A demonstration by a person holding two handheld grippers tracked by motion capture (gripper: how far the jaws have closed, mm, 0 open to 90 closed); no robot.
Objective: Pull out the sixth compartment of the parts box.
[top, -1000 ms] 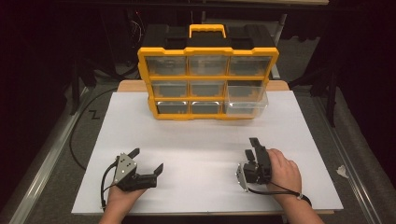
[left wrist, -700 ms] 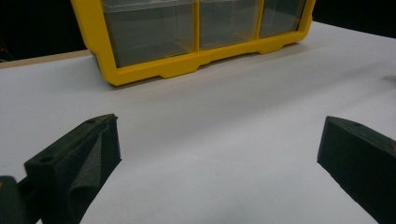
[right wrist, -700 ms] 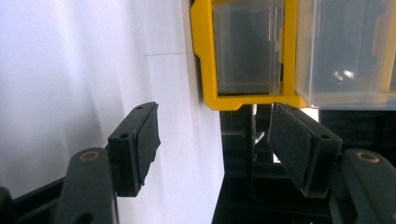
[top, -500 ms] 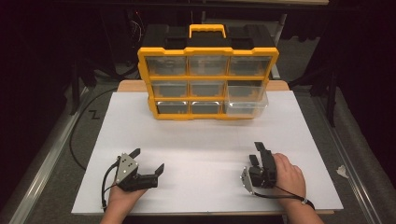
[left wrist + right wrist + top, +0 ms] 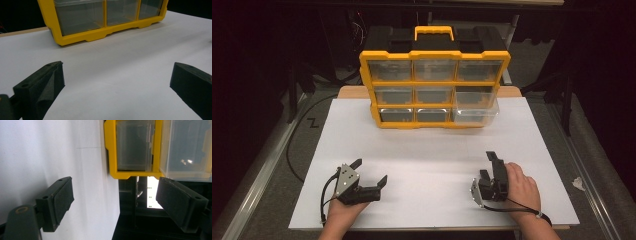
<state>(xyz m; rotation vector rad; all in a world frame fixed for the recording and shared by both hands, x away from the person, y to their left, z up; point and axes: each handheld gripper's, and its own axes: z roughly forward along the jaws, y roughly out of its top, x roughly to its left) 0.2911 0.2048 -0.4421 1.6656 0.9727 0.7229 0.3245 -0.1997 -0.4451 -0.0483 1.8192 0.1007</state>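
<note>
A yellow-framed organizer (image 5: pixel 434 82) with clear drawers and a carry handle stands upright at the back of the white board (image 5: pixel 432 150). Its lower right drawer (image 5: pixel 475 112) sticks out a little. My left gripper (image 5: pixel 370 171) rests near the front left, open, with nothing between its fingers. In the left gripper view it (image 5: pixel 115 87) faces the organizer's bottom row (image 5: pixel 75 37). My right gripper (image 5: pixel 487 165) lies rolled on its side at the front right. Its jaws have just been opening and nothing is between them. In the right gripper view it (image 5: pixel 117 200) looks toward the organizer's corner (image 5: pixel 110 150) and the protruding drawer (image 5: pixel 187 147).
The white board lies on a wooden table whose edge (image 5: pixel 347 92) shows behind it. A black cable (image 5: pixel 292 150) loops on the floor at the left. A crumpled white scrap (image 5: pixel 578 183) lies on the floor at the right. Dark frames surround the table.
The right hand has shifted slightly to the right and its jaws stand wider apart. The left gripper has kept still.
</note>
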